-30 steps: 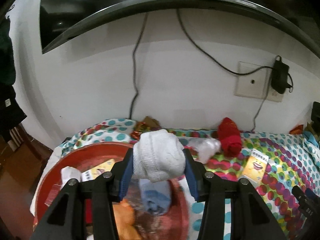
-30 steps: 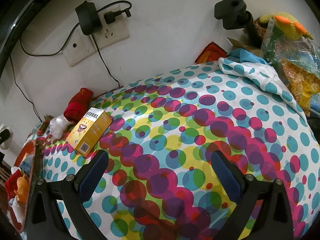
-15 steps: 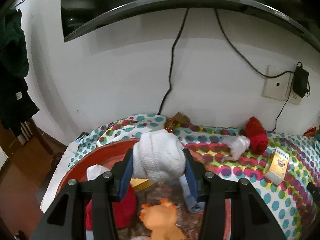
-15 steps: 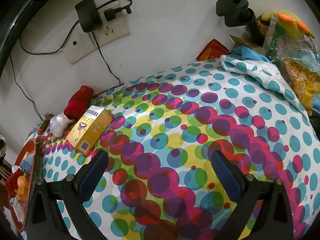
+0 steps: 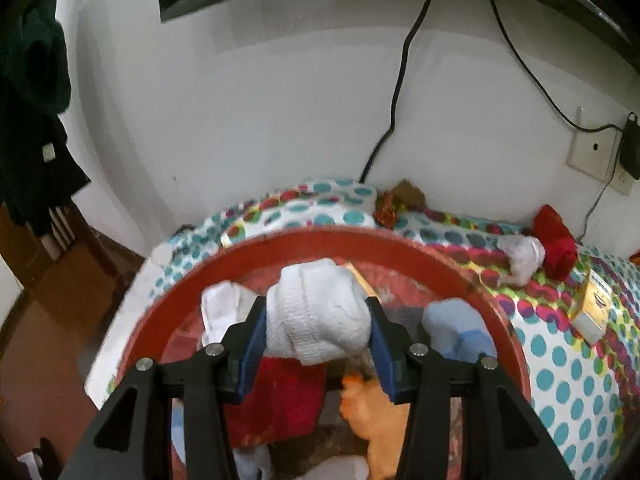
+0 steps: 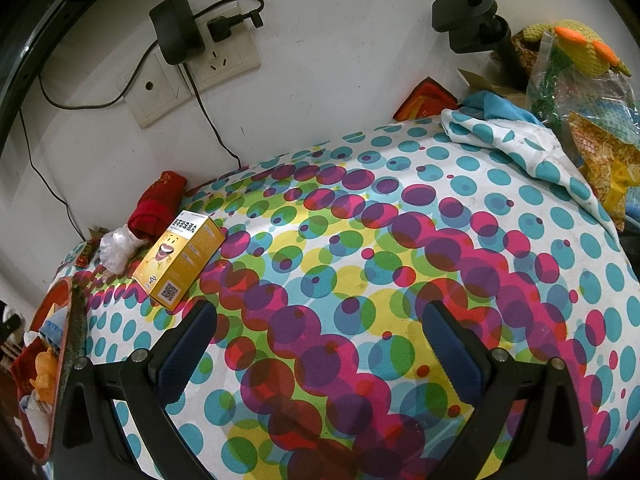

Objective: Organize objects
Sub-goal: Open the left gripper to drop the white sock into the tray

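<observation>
My left gripper [image 5: 318, 316] is shut on a rolled white sock [image 5: 316, 312] and holds it over the red basin [image 5: 328, 240]. In the basin lie a white sock [image 5: 218, 312], a blue sock [image 5: 456, 330], a red cloth [image 5: 288, 396] and an orange toy [image 5: 372, 412]. My right gripper [image 6: 318, 332] is open and empty above the dotted tablecloth [image 6: 400, 260]. A yellow box [image 6: 178, 260], a red rolled sock [image 6: 156, 208] and a clear plastic wad [image 6: 116, 250] lie at the cloth's left, near the wall.
The wall behind has a socket plate with a black adapter [image 6: 178, 36] and hanging cables. A black stand [image 6: 476, 20], a crochet toy in a plastic bag [image 6: 576, 64] and snack packets stand at the right. The basin's edge [image 6: 70, 352] shows at far left.
My left gripper has moved left and down with the white sock, from beside the basin's right part to over its middle. The right gripper has barely moved.
</observation>
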Demonstrator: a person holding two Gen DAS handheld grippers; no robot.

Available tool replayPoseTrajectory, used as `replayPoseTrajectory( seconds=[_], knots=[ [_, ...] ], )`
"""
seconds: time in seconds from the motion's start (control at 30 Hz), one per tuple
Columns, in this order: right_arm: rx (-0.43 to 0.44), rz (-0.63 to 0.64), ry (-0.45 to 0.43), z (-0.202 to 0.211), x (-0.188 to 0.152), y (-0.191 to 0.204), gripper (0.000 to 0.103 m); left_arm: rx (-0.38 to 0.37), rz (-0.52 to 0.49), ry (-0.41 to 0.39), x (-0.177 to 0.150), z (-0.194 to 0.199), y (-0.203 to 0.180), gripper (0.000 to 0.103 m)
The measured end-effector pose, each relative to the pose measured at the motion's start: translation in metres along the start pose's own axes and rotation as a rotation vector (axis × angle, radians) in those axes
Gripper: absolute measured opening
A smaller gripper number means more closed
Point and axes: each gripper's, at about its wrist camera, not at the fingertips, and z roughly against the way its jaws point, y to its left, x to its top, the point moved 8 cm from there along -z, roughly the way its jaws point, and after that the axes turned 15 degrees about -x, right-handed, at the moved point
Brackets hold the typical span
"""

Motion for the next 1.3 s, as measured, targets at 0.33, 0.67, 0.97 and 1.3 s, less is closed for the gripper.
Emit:
replayPoseTrajectory(
  seconds=[0.33, 0.67, 0.97, 1.3],
  knots=[
    [-0.001, 0.001, 0.0, 0.001, -0.001, 0.001, 0.103, -0.208, -0.146, -0.019, -0.059, 0.052, -0.037, 0.048],
    [0.007, -0.003, -0.002, 0.002, 0.0, 0.001, 0.103, -0.251, -0.194, 0.047, -0.099, 0.048, -0.071, 0.048],
    [0.008, -0.001, -0.003, 0.002, 0.0, 0.001, 0.103, -0.217, -0.08, 0.084, -0.1, 0.018, -0.072, 0.049],
    [0.009, 0.002, -0.002, 0.004, 0.002, 0.002, 0.103, -0.23, -0.018, 0.088, -0.105, 0.003, -0.076, 0.056]
  ],
)
